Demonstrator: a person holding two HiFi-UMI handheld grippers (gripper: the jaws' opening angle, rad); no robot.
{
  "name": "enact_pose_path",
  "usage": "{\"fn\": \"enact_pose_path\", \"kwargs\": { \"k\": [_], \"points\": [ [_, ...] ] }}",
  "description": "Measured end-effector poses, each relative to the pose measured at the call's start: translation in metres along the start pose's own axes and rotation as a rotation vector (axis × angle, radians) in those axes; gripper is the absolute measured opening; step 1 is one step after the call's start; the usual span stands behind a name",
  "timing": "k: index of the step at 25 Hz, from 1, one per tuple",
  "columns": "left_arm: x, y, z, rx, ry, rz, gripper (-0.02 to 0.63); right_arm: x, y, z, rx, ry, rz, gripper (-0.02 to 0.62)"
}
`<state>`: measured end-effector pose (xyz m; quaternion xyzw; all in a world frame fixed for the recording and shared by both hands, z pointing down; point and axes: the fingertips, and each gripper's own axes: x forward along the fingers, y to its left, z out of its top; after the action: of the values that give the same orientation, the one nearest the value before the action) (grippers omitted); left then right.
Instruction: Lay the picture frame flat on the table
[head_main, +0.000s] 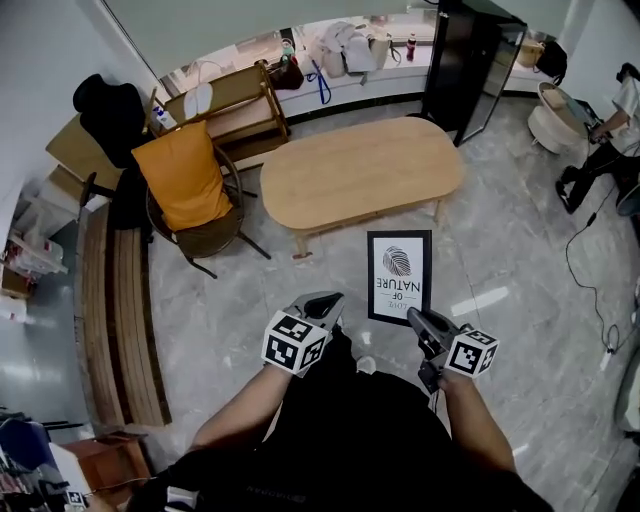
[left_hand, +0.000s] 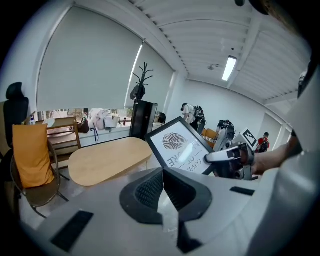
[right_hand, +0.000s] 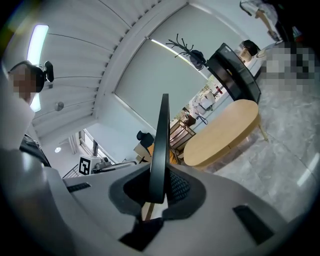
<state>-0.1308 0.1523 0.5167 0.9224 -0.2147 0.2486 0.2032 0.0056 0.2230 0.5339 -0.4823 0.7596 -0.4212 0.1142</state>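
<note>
A black picture frame (head_main: 399, 277) with a white leaf print is held off the floor, short of the oval wooden table (head_main: 360, 170). My right gripper (head_main: 418, 322) is shut on its lower right edge. In the right gripper view the picture frame (right_hand: 160, 145) shows edge-on, rising out of my right gripper (right_hand: 160, 187), with the table (right_hand: 225, 135) beyond. My left gripper (head_main: 325, 303) hangs to the frame's left, shut with nothing in it. In the left gripper view, the left gripper (left_hand: 162, 185) points toward the table (left_hand: 107, 160), with the tilted frame (left_hand: 175, 145) to its right.
A chair with an orange cushion (head_main: 185, 185) stands left of the table. A wooden rack (head_main: 230, 105) is behind it, and a slatted bench (head_main: 120, 320) runs along the left wall. A black cabinet (head_main: 470, 60) stands at the back right. A person (head_main: 610, 130) is at the far right.
</note>
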Motion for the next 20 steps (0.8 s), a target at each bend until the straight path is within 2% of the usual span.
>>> {"fn": "enact_pose_path", "kwargs": {
  "k": [3,7,11,15,20],
  "points": [
    [0.043,0.014,0.027,-0.031,0.017,-0.009,0.005,0.001,-0.039,0.04,0.035,-0.017,-0.03,0.029],
    [0.09,0.053,0.056,-0.053,0.028,-0.01,0.006,0.021,-0.072,0.089,0.015,-0.035,-0.065,0.029],
    [0.138,0.087,0.108,-0.064,0.009,-0.051,0.005,0.05,-0.103,0.146,0.025,-0.051,-0.116,0.029],
    [0.178,0.126,0.166,-0.043,-0.006,-0.091,0.005,0.095,-0.126,0.2,0.002,-0.019,-0.145,0.029],
    [0.218,0.196,0.197,-0.026,0.024,-0.087,0.006,0.164,-0.165,0.233,0.02,0.042,-0.193,0.029]
  ]
}}
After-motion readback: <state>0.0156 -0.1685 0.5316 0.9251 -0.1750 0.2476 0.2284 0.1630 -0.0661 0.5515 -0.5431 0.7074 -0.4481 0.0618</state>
